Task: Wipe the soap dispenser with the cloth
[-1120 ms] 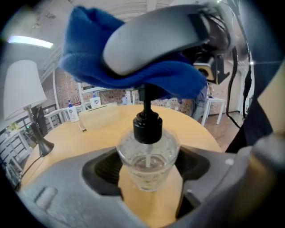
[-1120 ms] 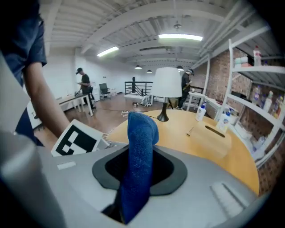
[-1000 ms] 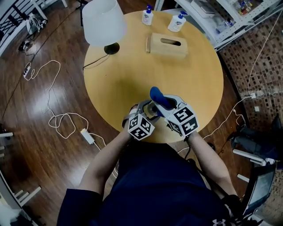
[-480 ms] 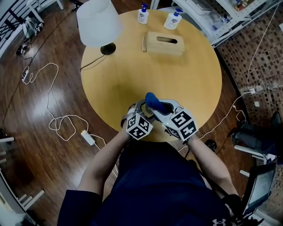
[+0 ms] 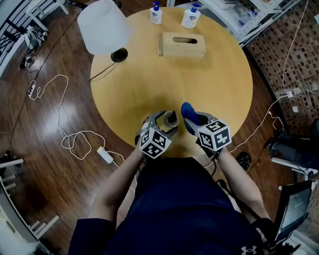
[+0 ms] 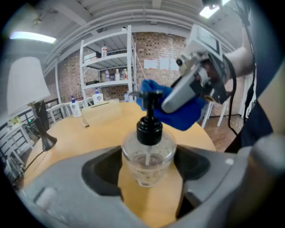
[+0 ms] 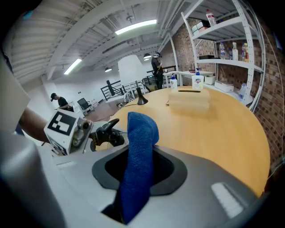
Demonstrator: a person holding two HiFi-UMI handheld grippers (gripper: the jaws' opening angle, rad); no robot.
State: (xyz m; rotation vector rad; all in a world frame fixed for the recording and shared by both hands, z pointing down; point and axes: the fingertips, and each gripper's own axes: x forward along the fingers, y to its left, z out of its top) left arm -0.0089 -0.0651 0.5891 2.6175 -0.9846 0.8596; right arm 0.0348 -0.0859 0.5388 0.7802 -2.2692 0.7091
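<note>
1. Left gripper [image 5: 161, 123] is clamped on the clear soap dispenser [image 6: 148, 153], upright at the near edge of the table [image 5: 214, 74].
2. Right gripper [image 5: 197, 122] pinches the blue cloth [image 7: 139, 147], just beside the pump and apparently clear of it.
3. Judgement: both grasps are made; the wiping strokes are still to do.

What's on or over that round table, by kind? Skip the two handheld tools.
Pump bottles: 3 (clear soap dispenser, two white bottles)
Lamp: 1
Wooden tissue box: 1
Blue cloth: 1
Total: 6
</note>
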